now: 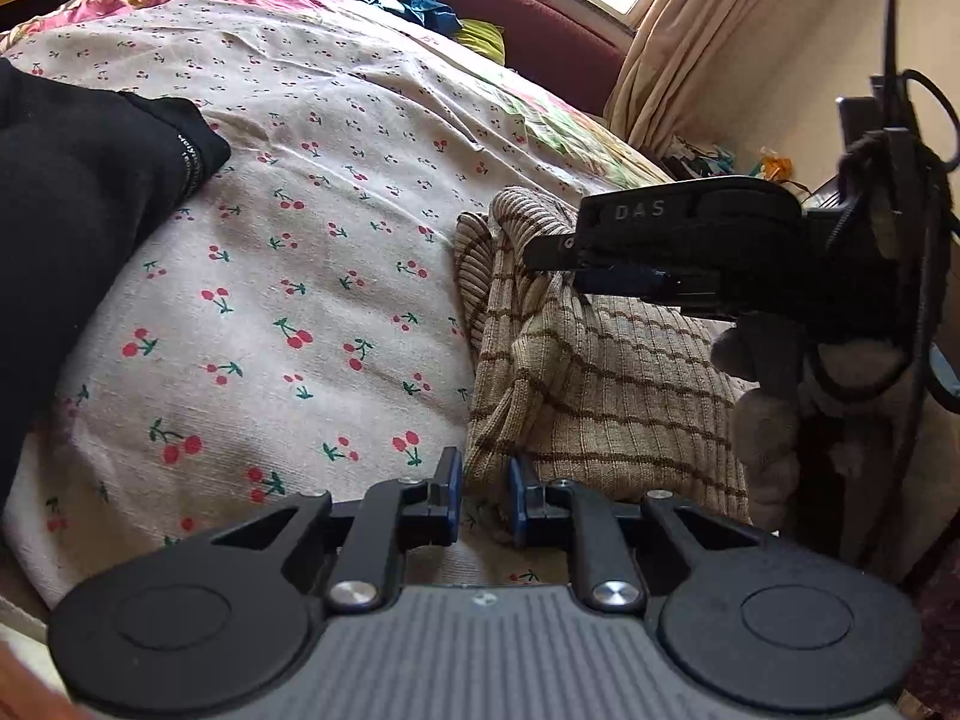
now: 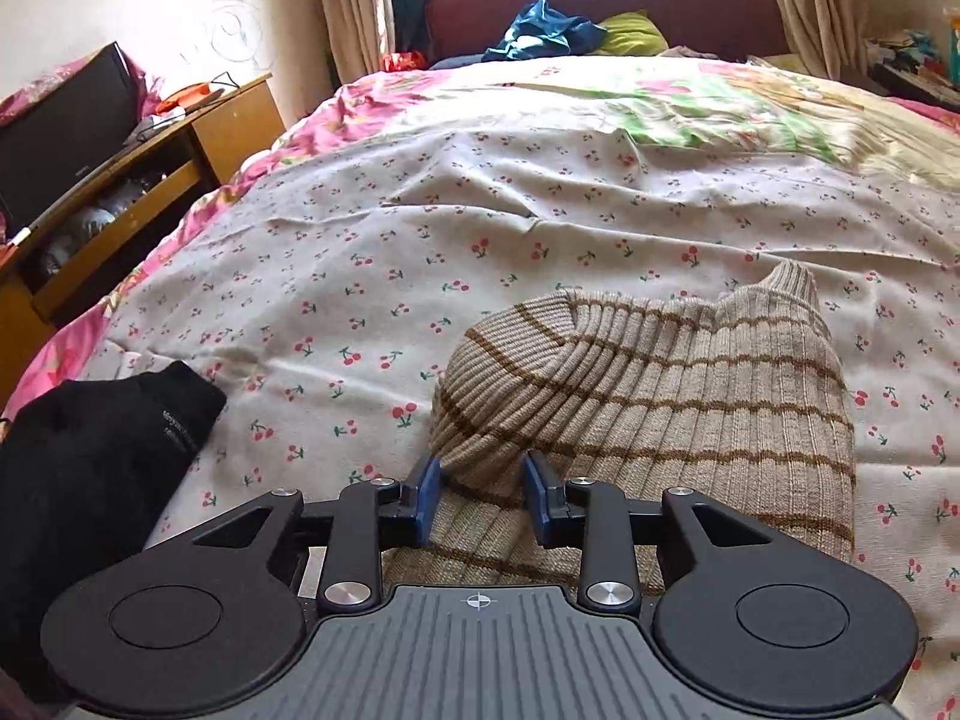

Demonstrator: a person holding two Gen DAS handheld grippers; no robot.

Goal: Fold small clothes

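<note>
Ribbed tan sweater [image 2: 660,396] with thin brown stripes, bunched on the bed's cherry-print sheet [image 2: 420,240], right claw [image 2: 483,501] spread apart over its near edge, left claw [image 1: 485,495] released at its side edge, soft black garment [image 2: 102,450] lying well apart

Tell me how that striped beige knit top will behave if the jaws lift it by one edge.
The striped knit top already lies bunched in soft folds, so it will probably droop and unfold. Its ribbed weave looks grippy, unlikely to slip. It seems fairly thick, so expect some drag across the cherry-print sheet.
</note>
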